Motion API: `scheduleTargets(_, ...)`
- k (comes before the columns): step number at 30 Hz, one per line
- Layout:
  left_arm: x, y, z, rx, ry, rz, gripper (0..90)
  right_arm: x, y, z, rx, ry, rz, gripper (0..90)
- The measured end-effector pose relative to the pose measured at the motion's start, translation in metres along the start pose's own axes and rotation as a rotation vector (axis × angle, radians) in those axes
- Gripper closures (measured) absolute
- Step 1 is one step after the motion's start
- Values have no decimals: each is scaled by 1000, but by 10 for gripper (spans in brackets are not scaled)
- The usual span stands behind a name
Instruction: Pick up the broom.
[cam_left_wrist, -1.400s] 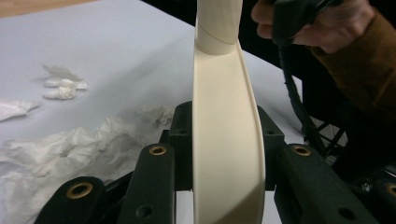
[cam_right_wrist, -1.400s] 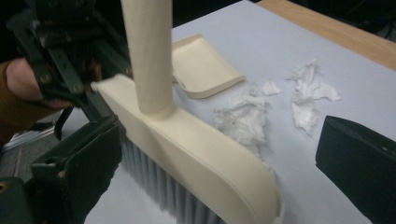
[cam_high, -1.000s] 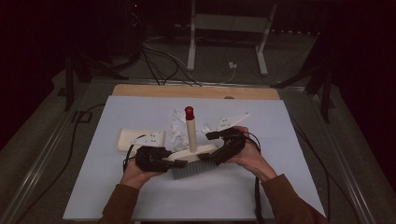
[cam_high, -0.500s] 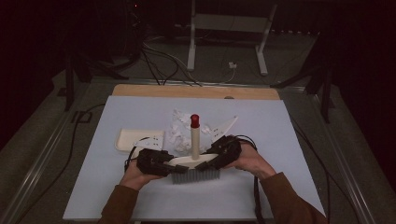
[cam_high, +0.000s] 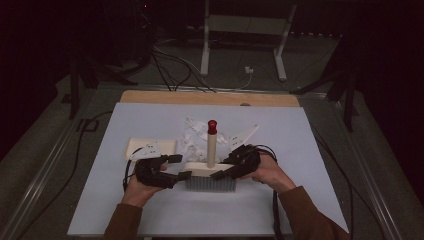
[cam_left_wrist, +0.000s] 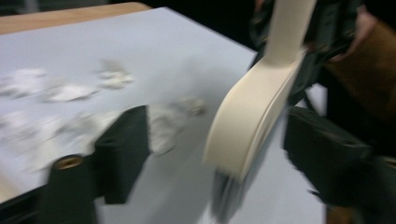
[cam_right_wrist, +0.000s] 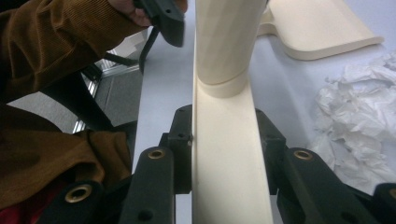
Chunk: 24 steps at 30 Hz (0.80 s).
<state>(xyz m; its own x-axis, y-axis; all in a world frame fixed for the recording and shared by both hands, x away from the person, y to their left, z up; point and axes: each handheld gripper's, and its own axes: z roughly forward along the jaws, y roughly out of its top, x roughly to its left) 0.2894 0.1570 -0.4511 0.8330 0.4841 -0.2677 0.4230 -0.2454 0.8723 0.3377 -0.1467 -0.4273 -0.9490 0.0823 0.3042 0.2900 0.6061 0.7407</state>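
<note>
A cream hand brush (cam_high: 202, 170) with grey bristles stands on the pale table, its handle (cam_high: 212, 147) upright with a red tip. My right gripper (cam_high: 225, 167) is shut on the right end of the brush head (cam_right_wrist: 224, 154); its jaws have just been closing and the pads press both sides. My left gripper (cam_high: 180, 167) is at the head's left end. Its jaws have just been opening and now stand open, with the brush end (cam_left_wrist: 252, 121) between them and apart from both fingers (cam_left_wrist: 121, 154).
A cream dustpan (cam_high: 132, 147) lies left of the brush and shows again as the dustpan (cam_right_wrist: 317, 28) beyond the handle. Crumpled white paper (cam_high: 192, 135) lies behind the brush, and paper (cam_right_wrist: 359, 121) to the right. A wooden strip (cam_high: 210, 97) edges the table's far side.
The right gripper has closed on the brush head. The left gripper, shut on the other end before, has opened. The brush has shifted slightly to the right.
</note>
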Motion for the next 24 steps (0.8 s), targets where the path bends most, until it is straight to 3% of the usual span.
scheduleTargets(5, -1, -11, -16, -1, 149, 1, 10, -1, -1, -2, -14, -19, 10, 677)
scheduleTargets(10, 1, -23, -34, -46, 283, -20, 4, -3, -1, -4, -28, -33, 15, 677)
scheduleTargets(15, 5, -32, -52, -139, 408, -73, 5, -4, 0, -5, -41, -48, 18, 676)
scheduleTargets(17, 6, -35, -59, -169, 445, -95, 5, -4, 0, -7, -52, -57, 20, 677)
scheduleTargets(24, 6, -49, -72, -190, 558, -117, 5, -8, 2, -14, -88, -97, 33, 677)
